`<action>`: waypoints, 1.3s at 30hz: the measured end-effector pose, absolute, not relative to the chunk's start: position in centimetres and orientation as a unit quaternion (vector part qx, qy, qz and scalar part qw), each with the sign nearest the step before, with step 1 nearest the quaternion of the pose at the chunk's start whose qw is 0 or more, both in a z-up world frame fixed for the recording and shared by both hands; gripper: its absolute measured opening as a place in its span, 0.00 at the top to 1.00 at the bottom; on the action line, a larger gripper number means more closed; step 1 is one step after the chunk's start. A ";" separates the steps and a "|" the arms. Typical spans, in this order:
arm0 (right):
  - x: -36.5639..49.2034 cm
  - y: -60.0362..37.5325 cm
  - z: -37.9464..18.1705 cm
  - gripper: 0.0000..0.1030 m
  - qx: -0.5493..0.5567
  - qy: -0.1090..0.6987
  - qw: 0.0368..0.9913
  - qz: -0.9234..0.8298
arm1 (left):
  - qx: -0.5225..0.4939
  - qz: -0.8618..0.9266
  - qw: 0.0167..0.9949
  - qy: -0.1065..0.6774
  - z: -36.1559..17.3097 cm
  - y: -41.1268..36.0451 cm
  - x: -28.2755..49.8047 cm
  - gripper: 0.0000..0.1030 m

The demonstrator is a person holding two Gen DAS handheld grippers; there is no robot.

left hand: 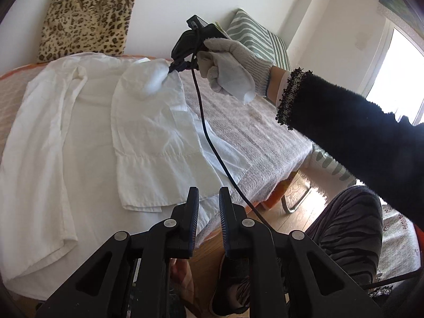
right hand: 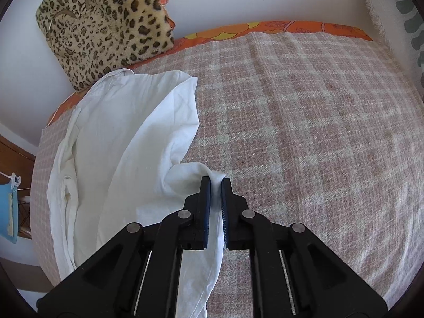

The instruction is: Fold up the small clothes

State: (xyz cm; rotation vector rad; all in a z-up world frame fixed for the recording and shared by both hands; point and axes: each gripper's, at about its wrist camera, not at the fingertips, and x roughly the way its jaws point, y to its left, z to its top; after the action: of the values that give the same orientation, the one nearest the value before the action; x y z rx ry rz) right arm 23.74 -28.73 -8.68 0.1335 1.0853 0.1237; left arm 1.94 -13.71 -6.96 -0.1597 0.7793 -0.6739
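jaws first: the right gripper [right hand: 216,182] is clamped on a pinch of white cloth, fabric squeezed between the two pads, while the left gripper [left hand: 208,196] hangs with its jaws parted and nothing between them, out over the near edge of the bed. the white shirt [left hand: 87,132] is spread on the checked blanket [right hand: 304,132], one side panel doubled over toward the middle, and from the left wrist view you can see the gloved right hand [left hand: 228,66] carrying the tool up near the top of that panel, lifting a bunched corner off the surface. the leopard-print cushion [left hand: 87,18] leans against the wall behind, a striped cushion [left hand: 254,37] off to the side. reads like a side fold in progress, early to middle of the job. now the risks: the grip looks like a small bite near the edge, so a quick pull could let the cloth slip free and the fold collapse. the black cable [left hand: 209,137] trails right across the folded panel, and it could drag or rumple the cloth if the hand swings wide. and with the left tool not pinning anything, the whole shirt may slide on the blanket instead of creasing cleanly.
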 end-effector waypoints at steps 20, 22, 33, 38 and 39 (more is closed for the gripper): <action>2.3 -26.2 -11.2 0.75 0.099 0.590 0.773 0.214 | -0.151 -0.295 0.820 0.467 -11.3 -10.2 8.0 0.87; 1.5 -25.8 -12.3 0.75 0.096 0.601 0.765 0.208 | -0.163 -0.295 0.816 0.470 -11.5 -10.2 8.1 0.93; -0.3 -23.8 -13.2 0.94 0.074 0.601 0.767 0.211 | -0.190 -0.307 0.814 0.456 -10.4 -9.5 7.8 0.98; -1.0 -24.9 -9.8 0.95 0.034 0.586 0.786 0.193 | -0.225 -0.327 0.801 0.449 -9.6 -9.7 7.5 0.98; -1.2 -25.2 -9.1 0.95 0.022 0.582 0.792 0.184 | -0.226 -0.331 0.799 0.449 -9.5 -9.9 7.3 0.98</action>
State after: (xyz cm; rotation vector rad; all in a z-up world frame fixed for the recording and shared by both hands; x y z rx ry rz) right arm -1.23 -25.24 -9.06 0.0464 1.2517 0.3957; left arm 7.34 -9.92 -9.52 -0.4840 0.9628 -0.7102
